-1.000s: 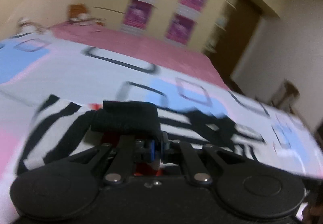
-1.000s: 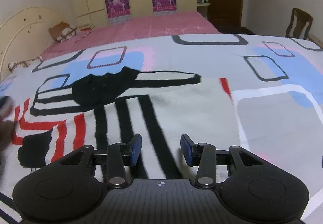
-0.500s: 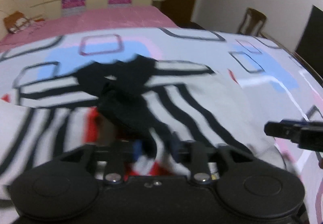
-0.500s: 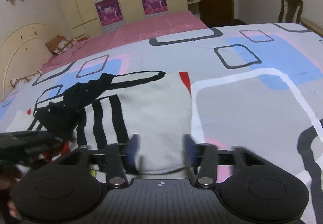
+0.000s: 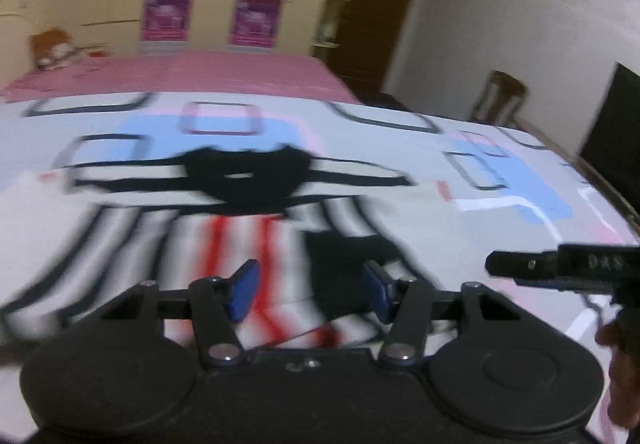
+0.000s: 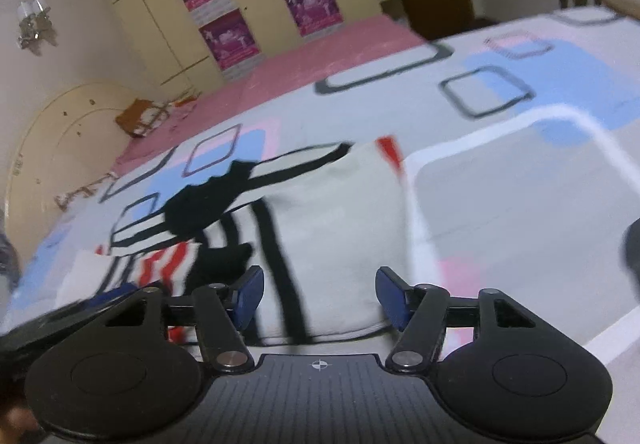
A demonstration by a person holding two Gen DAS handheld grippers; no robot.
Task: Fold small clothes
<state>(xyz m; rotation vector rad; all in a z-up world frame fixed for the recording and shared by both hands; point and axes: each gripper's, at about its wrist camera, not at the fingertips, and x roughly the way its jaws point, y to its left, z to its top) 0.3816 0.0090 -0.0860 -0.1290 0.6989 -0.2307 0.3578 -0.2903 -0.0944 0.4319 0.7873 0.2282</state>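
Observation:
A small white garment with black and red stripes and a black collar (image 5: 248, 180) lies spread on the bed. It also shows in the right wrist view (image 6: 320, 228). Its black sleeve cuff (image 5: 344, 256) rests folded inward on the body. My left gripper (image 5: 310, 290) is open and empty, just above the garment's near hem. My right gripper (image 6: 318, 296) is open and empty over the garment's near right edge. It also shows in the left wrist view (image 5: 560, 270) at the right.
The bedspread (image 6: 520, 204) is grey with blue, pink and black squares. A pink sheet (image 5: 180, 76) covers the far part of the bed. A wooden chair (image 5: 500, 96) and a dark door (image 5: 380, 4) stand at the right. Wardrobes with purple posters (image 6: 224, 28) line the back wall.
My left gripper carried the black sleeve across the garment, then opened and let it drop on the body. My right gripper shifted toward the right edge of the garment and stayed open.

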